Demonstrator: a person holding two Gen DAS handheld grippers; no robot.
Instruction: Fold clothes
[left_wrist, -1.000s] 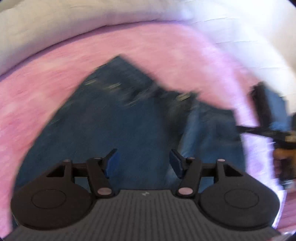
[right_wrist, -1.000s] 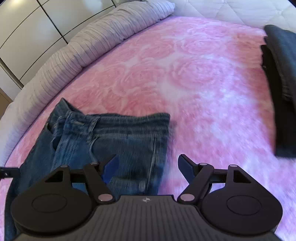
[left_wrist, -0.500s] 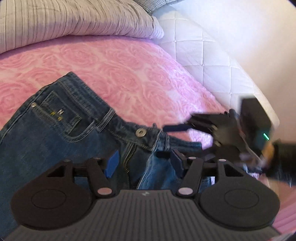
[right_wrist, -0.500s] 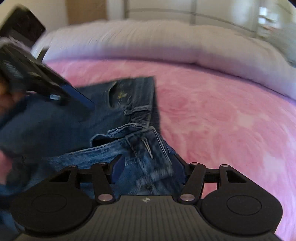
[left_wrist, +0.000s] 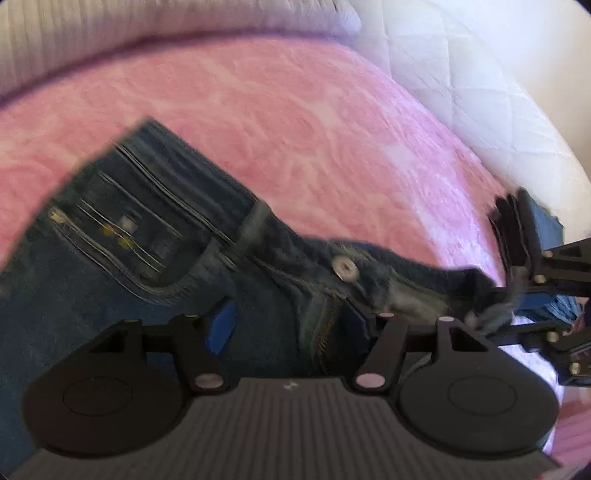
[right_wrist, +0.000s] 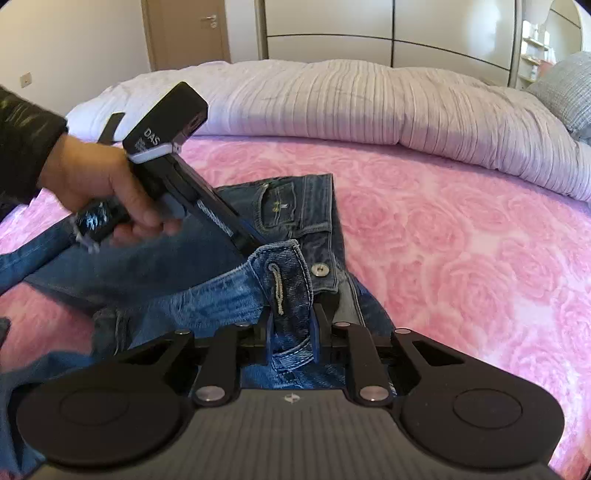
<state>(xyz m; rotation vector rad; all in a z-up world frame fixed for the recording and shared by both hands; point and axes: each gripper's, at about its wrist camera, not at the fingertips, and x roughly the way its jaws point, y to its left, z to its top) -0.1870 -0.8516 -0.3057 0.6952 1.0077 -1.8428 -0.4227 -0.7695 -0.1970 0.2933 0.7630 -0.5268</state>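
Risk: the jeans (right_wrist: 207, 299) lie lower left of centre on one pink bedspread (right_wrist: 461, 266), and the right gripper (right_wrist: 291, 332) has just been closing on one waistband edge; a shallow bite could let the heavy denim slip out. The left gripper (left_wrist: 284, 321) is open above the fly, gripping nothing, so the opposite side may sag. Count: one bedspread, one pair of jeans, two grippers.

Pink rose-patterned bedspread (right_wrist: 461, 229), white ribbed duvet (right_wrist: 351, 99), wardrobe doors (right_wrist: 388, 33), wooden door (right_wrist: 188, 33)
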